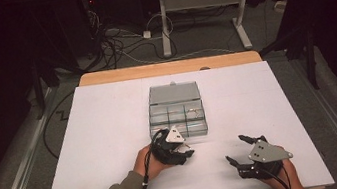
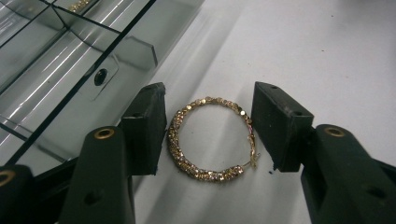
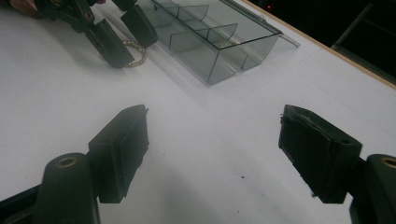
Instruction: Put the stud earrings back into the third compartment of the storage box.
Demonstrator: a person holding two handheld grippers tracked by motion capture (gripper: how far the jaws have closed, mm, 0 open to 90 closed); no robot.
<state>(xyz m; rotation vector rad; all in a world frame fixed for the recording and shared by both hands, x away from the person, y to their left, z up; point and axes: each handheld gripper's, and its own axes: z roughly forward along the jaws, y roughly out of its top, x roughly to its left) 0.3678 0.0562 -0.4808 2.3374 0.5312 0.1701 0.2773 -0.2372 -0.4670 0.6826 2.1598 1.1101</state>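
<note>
A gold beaded hoop earring (image 2: pixel 187 163) lies flat on the white table (image 1: pixel 114 148), just in front of a clear compartment box (image 1: pixel 179 134). My left gripper (image 2: pixel 208 116) straddles the hoop, its two pads touching opposite sides of it. The right gripper view shows that left gripper (image 3: pixel 134 46) with the hoop (image 3: pixel 136 59) between its jaws, beside the box (image 3: pixel 219 56). In the high view my left gripper (image 1: pixel 187 151) sits at the box's near edge. My right gripper (image 1: pixel 235 148) rests to the right with its jaws wide apart and nothing between them (image 3: pixel 212 140).
The box's lid (image 1: pixel 174 92) lies open toward the far side. Another gold piece (image 1: pixel 193 113) sits in a right-hand compartment (image 2: pixel 77 4). Bare white table lies left and right of the box. Beyond the table are cables and a desk frame (image 1: pixel 163 24) on the floor.
</note>
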